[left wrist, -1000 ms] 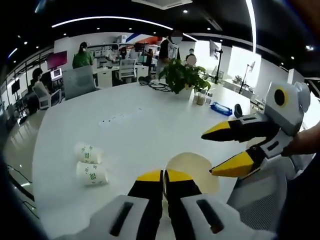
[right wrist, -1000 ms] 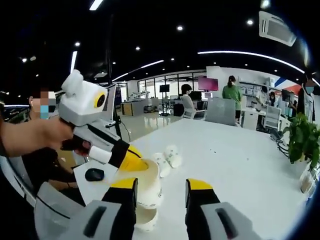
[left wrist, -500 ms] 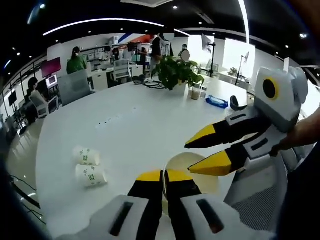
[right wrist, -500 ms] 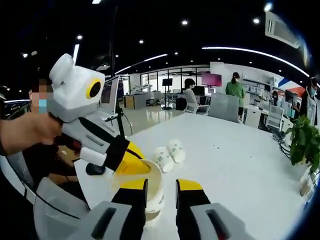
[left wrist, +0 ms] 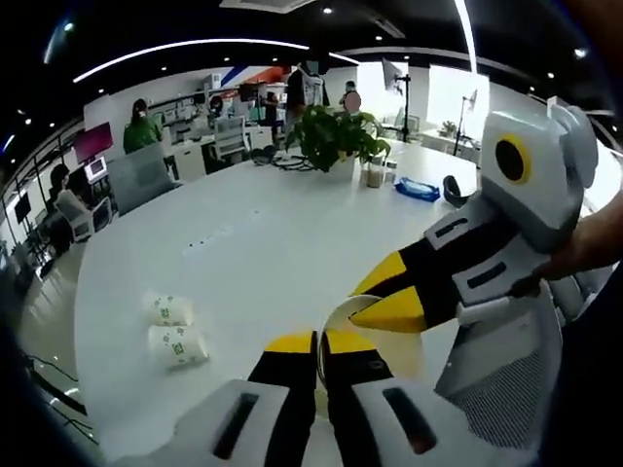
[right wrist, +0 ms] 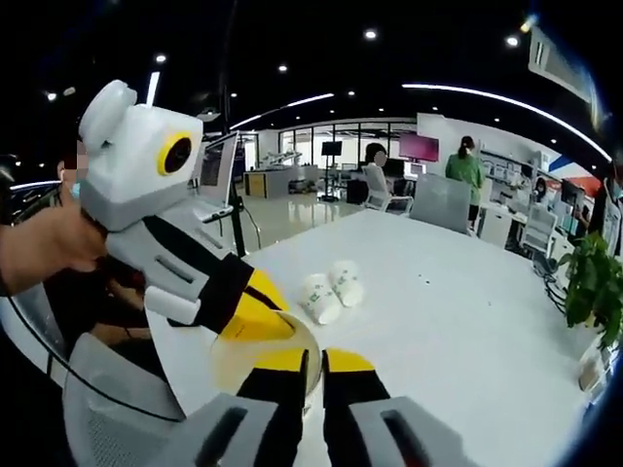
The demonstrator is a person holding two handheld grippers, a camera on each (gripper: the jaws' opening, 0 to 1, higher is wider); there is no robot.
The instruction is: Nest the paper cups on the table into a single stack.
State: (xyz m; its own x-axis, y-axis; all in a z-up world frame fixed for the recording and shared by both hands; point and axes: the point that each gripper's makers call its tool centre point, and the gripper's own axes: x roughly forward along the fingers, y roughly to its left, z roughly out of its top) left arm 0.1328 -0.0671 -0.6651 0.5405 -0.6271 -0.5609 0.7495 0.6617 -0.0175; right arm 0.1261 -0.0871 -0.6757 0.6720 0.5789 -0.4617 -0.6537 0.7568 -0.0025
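Evidently both grippers share one upright paper cup (left wrist: 375, 336): the left gripper (left wrist: 319, 342) has its jaws pinched on the near rim, while the right gripper (left wrist: 384, 297), entering from 3 o'clock, bites the far rim with jaws nearly closed. In the right gripper view the right gripper (right wrist: 311, 362) is likewise shut on the rim, the left gripper (right wrist: 255, 309) beside it at 10 o'clock. Holding from two sides probably steadies the cup for a handover or for seating a nested cup. Two more cups (left wrist: 173, 331) lie on their sides, touching, on the white worktop (left wrist: 273, 233) at 9 o'clock, still to be stacked.
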